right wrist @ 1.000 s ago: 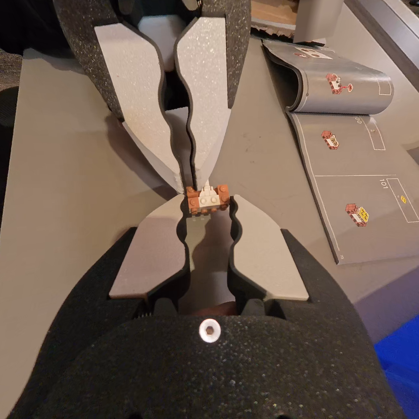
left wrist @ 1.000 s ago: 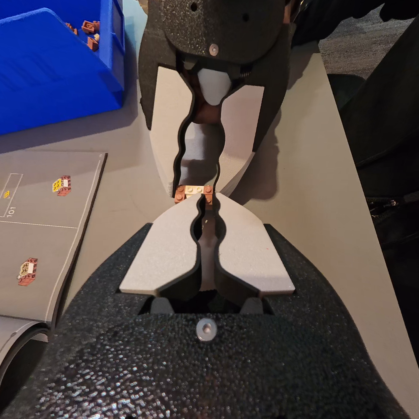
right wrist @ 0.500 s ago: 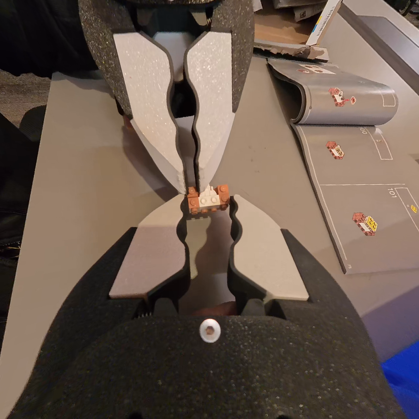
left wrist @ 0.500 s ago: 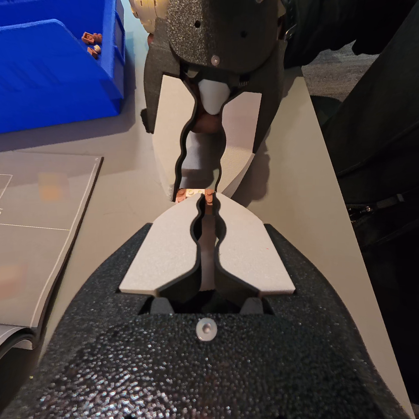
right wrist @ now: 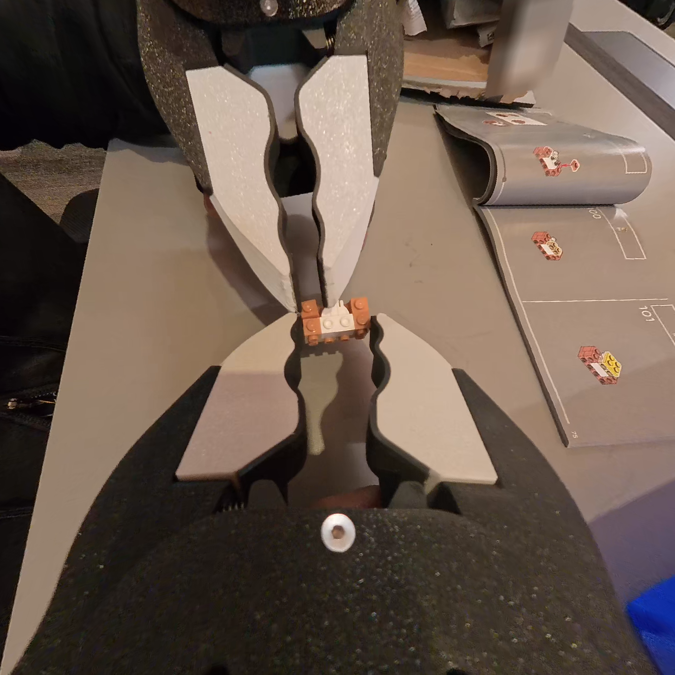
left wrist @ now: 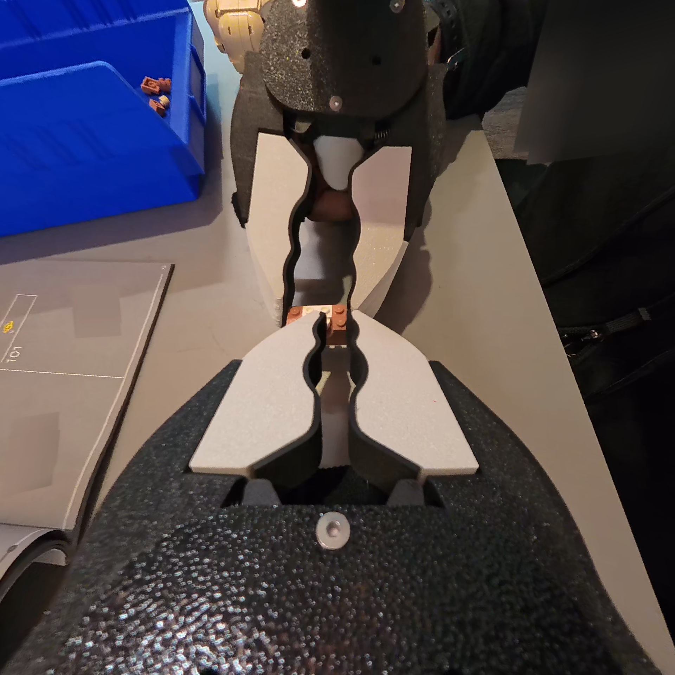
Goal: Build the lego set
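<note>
- Between the two sets of tongs, above the grey worktop (right wrist: 153, 328), a small brown-and-white brick assembly (right wrist: 334, 323) is hanging clear of the surface, its shadow falling just beneath it.
- Right tongs (right wrist: 334, 328) are clamping the assembly across its length, one pad pressing on each brown end; judging by this, they are acting as the steady holder so the piece cannot twist.
- Left tongs (left wrist: 336, 321) are coming in from the opposite side, nose to nose with the right ones, with their jaws narrowly parted. In the right wrist view their tips are sitting at the far edge of the assembly, one tip beside a small white piece (right wrist: 338, 309) on its top; whether they are pinching anything there, I cannot tell.
- In the left wrist view a brown brick end (left wrist: 338, 323) is lying between the left fingertips, but contact on both pads is not plain.
- Off to one side, an open instruction booklet (right wrist: 584, 328) is lying flat on the worktop, seemingly placed within sight for reference.
- Beyond the booklet, blue bins (left wrist: 91, 146) are sitting with a few loose brown bricks (left wrist: 155, 91) in one compartment, well apart from the tongs.
</note>
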`<state>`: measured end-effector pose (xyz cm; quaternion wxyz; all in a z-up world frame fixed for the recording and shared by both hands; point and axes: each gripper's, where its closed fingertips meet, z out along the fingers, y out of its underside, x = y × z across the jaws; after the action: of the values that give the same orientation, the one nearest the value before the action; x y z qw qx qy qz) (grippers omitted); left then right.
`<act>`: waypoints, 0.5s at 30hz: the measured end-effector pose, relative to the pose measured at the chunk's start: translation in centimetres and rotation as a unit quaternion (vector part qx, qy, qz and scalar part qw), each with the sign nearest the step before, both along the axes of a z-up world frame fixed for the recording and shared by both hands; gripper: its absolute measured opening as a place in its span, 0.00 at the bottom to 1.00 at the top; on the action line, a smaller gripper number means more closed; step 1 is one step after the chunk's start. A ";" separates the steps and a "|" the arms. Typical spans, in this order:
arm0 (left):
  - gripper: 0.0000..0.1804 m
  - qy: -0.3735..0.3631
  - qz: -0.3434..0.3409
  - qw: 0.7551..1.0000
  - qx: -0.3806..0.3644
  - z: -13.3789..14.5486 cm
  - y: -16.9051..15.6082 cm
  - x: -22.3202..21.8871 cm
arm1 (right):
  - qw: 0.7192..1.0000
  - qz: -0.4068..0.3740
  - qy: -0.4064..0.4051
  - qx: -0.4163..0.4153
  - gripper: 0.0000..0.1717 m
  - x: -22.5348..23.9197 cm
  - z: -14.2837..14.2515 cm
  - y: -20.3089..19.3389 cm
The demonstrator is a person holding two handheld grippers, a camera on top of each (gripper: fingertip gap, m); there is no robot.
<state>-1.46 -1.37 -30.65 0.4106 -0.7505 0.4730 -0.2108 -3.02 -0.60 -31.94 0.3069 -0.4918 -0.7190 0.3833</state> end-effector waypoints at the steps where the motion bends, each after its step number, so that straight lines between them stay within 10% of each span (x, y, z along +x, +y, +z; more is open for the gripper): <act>1: 0.05 0.000 -0.001 1.000 0.003 0.1 0.0 0.0 | 1.000 0.001 0.001 -0.002 0.20 0.0 0.0 0.0; 15: 0.09 0.017 -0.009 0.998 0.052 0.4 -0.1 -0.1 | 1.000 0.009 0.006 -0.028 0.20 0.1 0.4 -0.3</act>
<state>-1.53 -1.50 -30.21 0.4392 -0.7275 0.4965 -0.1770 -2.92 -0.87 -31.55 0.2940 -0.4912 -0.7106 0.4090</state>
